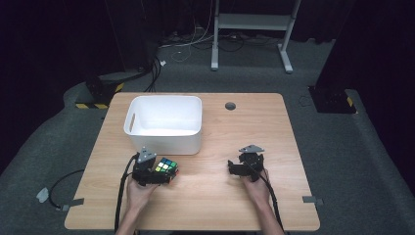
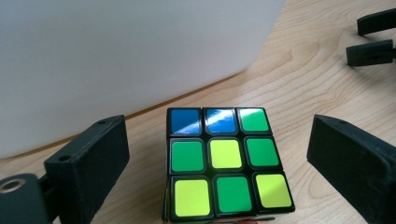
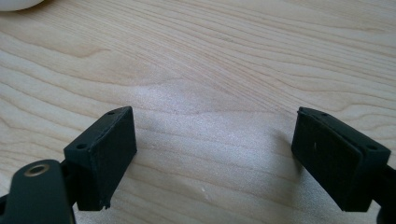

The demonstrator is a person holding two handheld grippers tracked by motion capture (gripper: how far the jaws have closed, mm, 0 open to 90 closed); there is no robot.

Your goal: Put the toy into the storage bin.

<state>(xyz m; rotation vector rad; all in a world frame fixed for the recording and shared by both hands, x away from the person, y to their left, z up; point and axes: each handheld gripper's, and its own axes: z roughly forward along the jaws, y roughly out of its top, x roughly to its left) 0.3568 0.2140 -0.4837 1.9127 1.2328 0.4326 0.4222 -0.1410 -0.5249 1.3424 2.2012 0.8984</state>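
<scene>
A scrambled Rubik's cube (image 1: 167, 166) sits on the wooden table (image 1: 244, 122), just in front of the white bin (image 1: 164, 122). In the left gripper view the cube (image 2: 229, 161) shows a top face of green, yellow and blue stickers. My left gripper (image 2: 219, 144) is open, with one jaw on each side of the cube and a gap at both sides. In the high view the left gripper (image 1: 163, 172) lies low on the table around the cube. My right gripper (image 1: 237, 165) rests to the right. Its jaws (image 3: 215, 140) are open over bare wood.
The white bin (image 2: 116, 56) stands close behind the cube, and its inside looks empty from above. The right gripper's jaws (image 2: 373, 42) appear at the far right of the left gripper view. A round grommet hole (image 1: 230, 105) marks the table's far side.
</scene>
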